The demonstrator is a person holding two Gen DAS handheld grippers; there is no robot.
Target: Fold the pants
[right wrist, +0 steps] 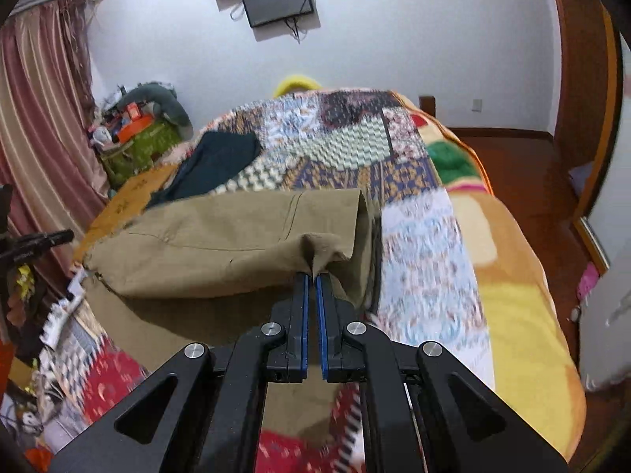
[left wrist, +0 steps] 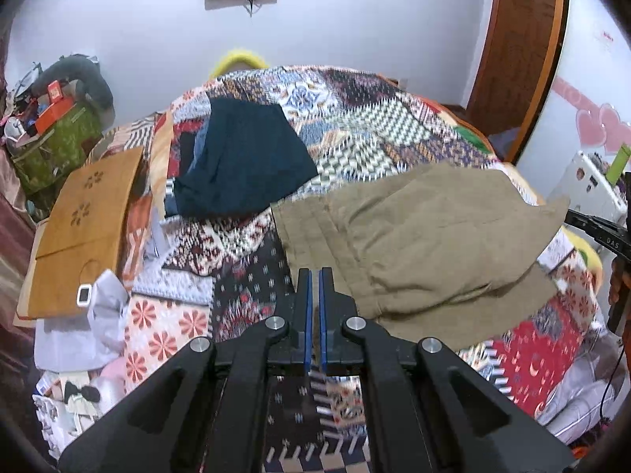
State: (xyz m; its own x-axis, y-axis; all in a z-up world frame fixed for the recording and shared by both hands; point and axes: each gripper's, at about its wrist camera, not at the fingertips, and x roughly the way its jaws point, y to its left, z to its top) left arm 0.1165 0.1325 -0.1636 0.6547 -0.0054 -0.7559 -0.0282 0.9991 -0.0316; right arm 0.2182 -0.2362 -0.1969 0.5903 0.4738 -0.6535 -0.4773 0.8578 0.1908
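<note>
Khaki pants (left wrist: 426,236) lie partly folded on a patchwork bedspread (left wrist: 355,126). My left gripper (left wrist: 314,276) is shut and empty, at the pants' left edge, just above the bedspread. My right gripper (right wrist: 312,278) is shut on a pinched corner of the khaki pants (right wrist: 221,244) and lifts that end off the bed, so the cloth hangs between the grip and the rest. The right gripper's black body also shows at the right edge of the left wrist view (left wrist: 603,232).
A folded dark blue garment (left wrist: 244,161) lies further back on the bed. A brown paper bag (left wrist: 83,228) and white cloth (left wrist: 98,315) lie at the bed's left. A cluttered green box (left wrist: 55,146) stands left. The bed's right edge (right wrist: 512,276) drops to a wooden floor.
</note>
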